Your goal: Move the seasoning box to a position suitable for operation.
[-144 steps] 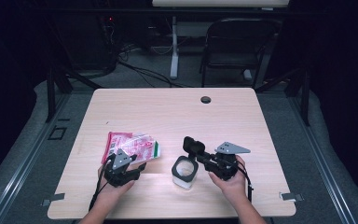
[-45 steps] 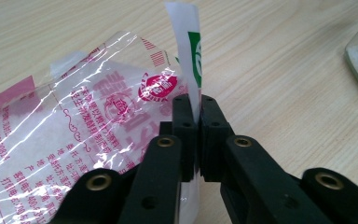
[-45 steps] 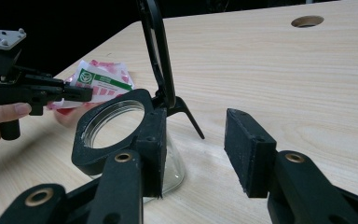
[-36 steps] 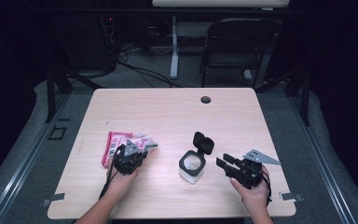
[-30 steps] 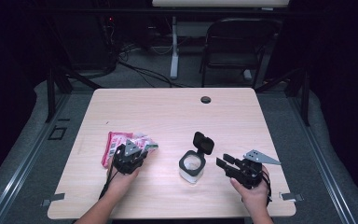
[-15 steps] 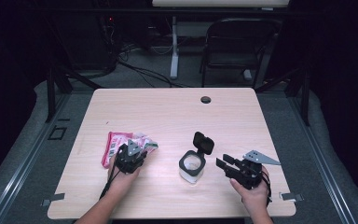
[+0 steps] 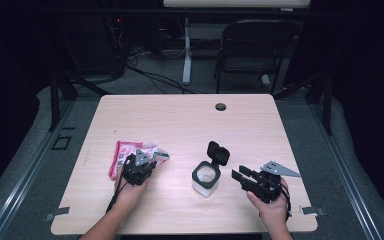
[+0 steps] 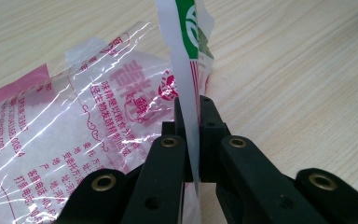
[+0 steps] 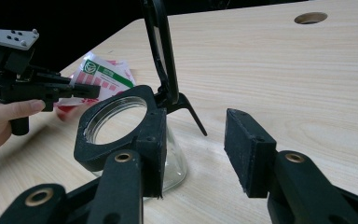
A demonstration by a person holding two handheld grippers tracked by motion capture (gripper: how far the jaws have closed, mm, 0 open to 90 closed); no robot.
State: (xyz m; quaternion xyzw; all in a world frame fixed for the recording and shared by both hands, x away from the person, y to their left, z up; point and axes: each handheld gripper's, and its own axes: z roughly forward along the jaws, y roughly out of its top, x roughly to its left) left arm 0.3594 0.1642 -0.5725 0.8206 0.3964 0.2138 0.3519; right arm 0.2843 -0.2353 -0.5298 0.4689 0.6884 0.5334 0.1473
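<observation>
Two hands rest low over the table (image 7: 180, 120). Left tongs (image 7: 139, 169) have just been closing and now pinch the edge of the pink-and-clear packet (image 8: 70, 121) (its flap standing upright between the pads). Right tongs (image 7: 244, 179) gape, holding nothing, levelled toward the glass jar (image 7: 205, 177) with its lid flipped up.

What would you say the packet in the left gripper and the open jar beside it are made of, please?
The packet looks like thin glossy plastic film: it creases, glints, and is partly see-through, with pink and green print. The jar seems to be clear glass or hard plastic, hard to tell which, with a matte black collar and flip lid, probably plastic.
</observation>
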